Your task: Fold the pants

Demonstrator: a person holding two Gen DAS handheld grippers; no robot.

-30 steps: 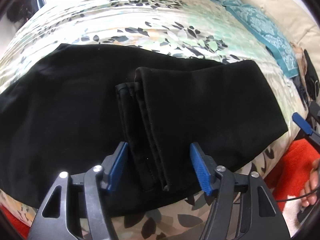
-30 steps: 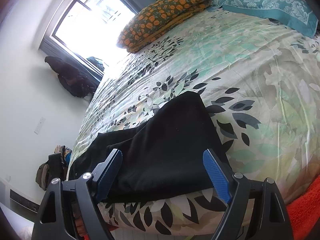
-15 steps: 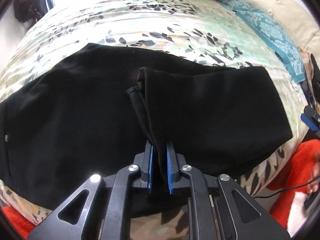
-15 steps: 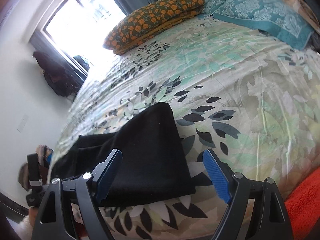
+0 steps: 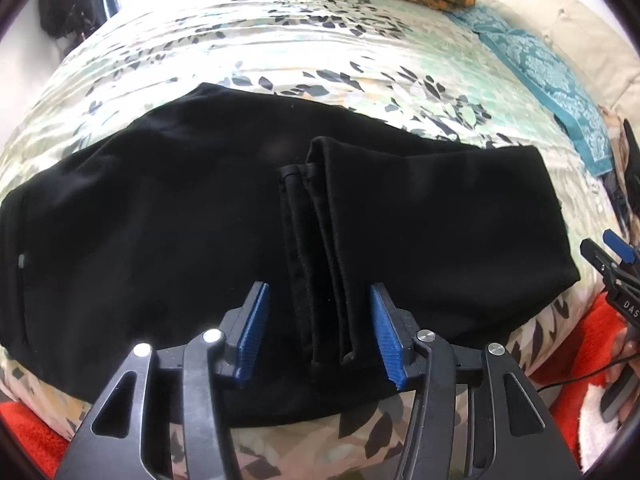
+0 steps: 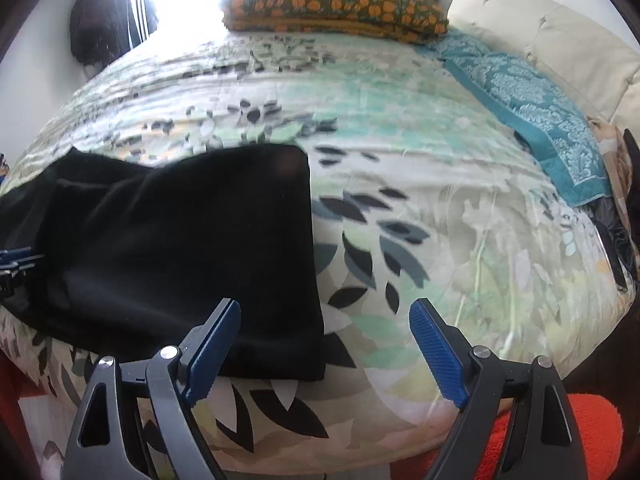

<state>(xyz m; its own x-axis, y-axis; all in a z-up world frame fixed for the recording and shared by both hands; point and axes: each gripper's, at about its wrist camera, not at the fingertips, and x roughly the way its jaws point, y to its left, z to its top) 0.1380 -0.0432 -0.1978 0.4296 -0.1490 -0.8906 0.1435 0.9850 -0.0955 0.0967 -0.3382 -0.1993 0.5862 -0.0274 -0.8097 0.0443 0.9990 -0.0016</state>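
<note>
Black pants [image 5: 160, 220] lie folded across the near edge of a leaf-patterned bedspread [image 5: 280, 52]. Their leg hems [image 5: 320, 248] rest on top, running toward me. My left gripper [image 5: 318, 334] hangs over the hems' near end. Its jaws are opening, with the hem folds between the blue pads [image 5: 252, 332] but not pressed. In the right wrist view the pants' folded right end [image 6: 200, 248] lies left of centre. My right gripper [image 6: 324, 350] stands open over its near right corner, the left pad above cloth, the right pad above bedspread.
An orange-flowered cushion [image 6: 336, 4], a teal patterned pillow [image 6: 532, 100] and a cream headboard [image 6: 560, 32] lie at the far side. An orange-red rug [image 6: 540, 440] lies below the bed edge. The right gripper's tip [image 5: 616, 256] shows at the right of the left wrist view.
The left jaws closed on the leg hems half a second ago and have since spread apart, leaving the hems lying. The right gripper rolled and swung so the pants' end sits further left.
</note>
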